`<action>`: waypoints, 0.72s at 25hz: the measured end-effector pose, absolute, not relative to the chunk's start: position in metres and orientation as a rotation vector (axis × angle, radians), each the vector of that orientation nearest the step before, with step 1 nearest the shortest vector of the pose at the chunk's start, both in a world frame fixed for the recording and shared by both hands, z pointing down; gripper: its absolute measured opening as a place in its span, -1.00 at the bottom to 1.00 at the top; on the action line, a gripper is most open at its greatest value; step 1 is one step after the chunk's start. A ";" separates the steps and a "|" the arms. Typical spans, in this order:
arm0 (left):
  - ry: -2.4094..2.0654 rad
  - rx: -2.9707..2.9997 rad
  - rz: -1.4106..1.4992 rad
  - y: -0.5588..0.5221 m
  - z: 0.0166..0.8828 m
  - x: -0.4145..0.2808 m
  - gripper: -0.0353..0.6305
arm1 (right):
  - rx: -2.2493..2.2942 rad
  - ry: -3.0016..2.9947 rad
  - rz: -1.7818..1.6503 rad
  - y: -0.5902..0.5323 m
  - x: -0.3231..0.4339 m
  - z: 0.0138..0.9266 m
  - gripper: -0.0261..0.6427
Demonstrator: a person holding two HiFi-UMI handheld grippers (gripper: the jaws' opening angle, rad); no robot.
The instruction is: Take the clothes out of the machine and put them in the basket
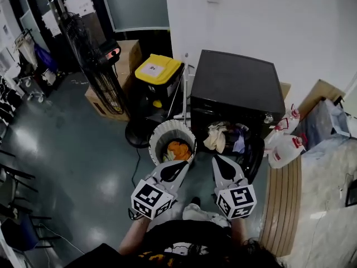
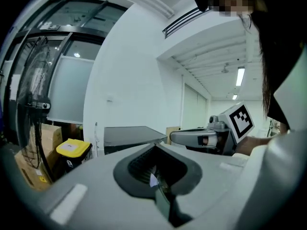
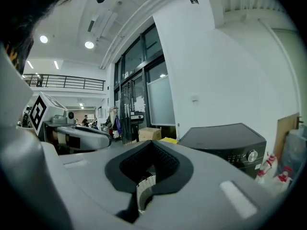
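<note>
On the grey floor (image 1: 83,149), the basket (image 1: 158,132) holds some clothes (image 1: 178,149); more wait in the machine (image 1: 234,82). The left hand-held gripper (image 1: 186,163) and right hand-held gripper (image 1: 218,161) are closed, empty.

L gripper (image 2: 154,177) fingers together, empty; machine (image 2: 129,134) behind, yellow bin (image 2: 72,148) left.

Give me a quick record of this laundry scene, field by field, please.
Machine: black front-loading washing machine, door open
Inside it: cream and purple clothes at the opening
Basket: white round laundry basket, left of machine, orange cloth inside
Left tool: shut, empty, near basket rim
Right tool: shut, empty, near machine opening
</note>
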State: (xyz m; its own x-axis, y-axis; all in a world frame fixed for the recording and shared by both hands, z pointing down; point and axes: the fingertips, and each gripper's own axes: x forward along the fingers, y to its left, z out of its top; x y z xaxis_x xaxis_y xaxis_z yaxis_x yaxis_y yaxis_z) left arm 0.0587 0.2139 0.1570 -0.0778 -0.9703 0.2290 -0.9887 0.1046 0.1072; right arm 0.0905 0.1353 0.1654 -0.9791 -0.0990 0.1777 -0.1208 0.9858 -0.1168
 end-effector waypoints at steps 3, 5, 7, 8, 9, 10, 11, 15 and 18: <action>-2.112 1.948 0.155 0.188 0.160 0.051 -0.89 | 0.180 -2.969 0.243 0.109 0.081 0.170 -0.87; -2.100 1.951 0.151 0.174 0.160 0.045 -0.89 | 0.195 -2.977 0.273 0.093 0.075 0.172 -0.87; -2.086 1.953 0.132 0.162 0.160 0.041 -0.89 | 0.204 -2.983 0.297 0.078 0.068 0.174 -0.87; -2.080 1.951 0.131 0.157 0.160 0.039 -0.89 | 0.205 -2.985 0.308 0.072 0.066 0.175 -0.87; -2.077 1.948 0.137 0.153 0.162 0.038 -0.89 | 0.205 -2.985 0.318 0.067 0.065 0.177 -0.87; -2.075 1.943 0.148 0.149 0.164 0.038 -0.89 | 0.204 -2.984 0.326 0.062 0.063 0.179 -0.87; -2.073 1.939 0.161 0.146 0.167 0.037 -0.89 | 0.203 -2.981 0.333 0.058 0.062 0.182 -0.87; -2.036 1.931 0.199 0.137 0.178 0.038 -0.89 | 0.201 -2.950 0.363 0.050 0.060 0.198 -0.88; -1.998 1.929 0.209 0.133 0.185 0.039 -0.89 | 0.204 -2.922 0.389 0.051 0.061 0.210 -0.87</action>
State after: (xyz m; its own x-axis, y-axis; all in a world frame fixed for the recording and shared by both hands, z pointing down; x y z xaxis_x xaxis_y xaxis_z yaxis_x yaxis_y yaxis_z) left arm 0.0388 0.1325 0.1849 -0.0076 -0.9364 0.3507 -0.9887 0.0595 0.1375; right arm 0.0610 0.0505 0.2098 -0.9731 -0.1110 0.2019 -0.1600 0.9562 -0.2451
